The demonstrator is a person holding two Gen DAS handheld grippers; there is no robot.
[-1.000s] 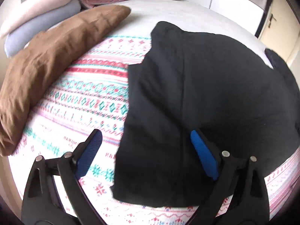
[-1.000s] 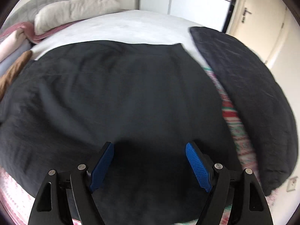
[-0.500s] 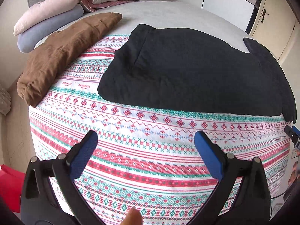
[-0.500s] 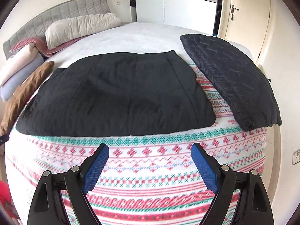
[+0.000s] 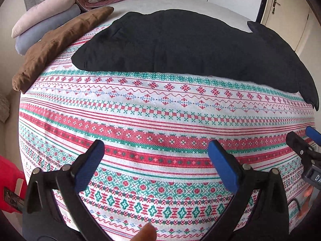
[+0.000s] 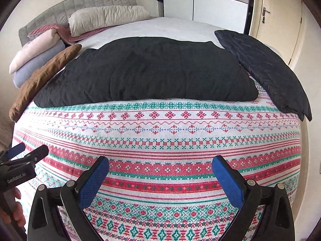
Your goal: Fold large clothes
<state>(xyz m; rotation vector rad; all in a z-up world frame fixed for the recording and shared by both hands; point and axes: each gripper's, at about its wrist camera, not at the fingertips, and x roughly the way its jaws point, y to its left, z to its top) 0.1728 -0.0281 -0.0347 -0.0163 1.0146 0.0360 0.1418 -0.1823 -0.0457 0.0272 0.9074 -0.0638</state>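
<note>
A large black quilted garment [image 5: 176,42] lies folded flat across the middle of the bed, also in the right wrist view [image 6: 148,70]. My left gripper [image 5: 156,160] is open and empty, held back above the patterned bedspread [image 5: 160,120] near the foot of the bed. My right gripper [image 6: 160,172] is open and empty too, level with the left one. Each gripper shows at the edge of the other's view: the right one [image 5: 307,140], the left one [image 6: 24,150].
A second dark quilted garment [image 6: 266,70] lies folded at the bed's right side. A folded brown garment [image 6: 42,76] and pink and grey folded items [image 6: 34,54] lie at the left. Pillows [image 6: 106,18] rest by the headboard. A red object [image 5: 9,182] stands left of the bed.
Both grippers have pulled back from right over the black garment to the foot of the bed. The garment stays flat where it lay.
</note>
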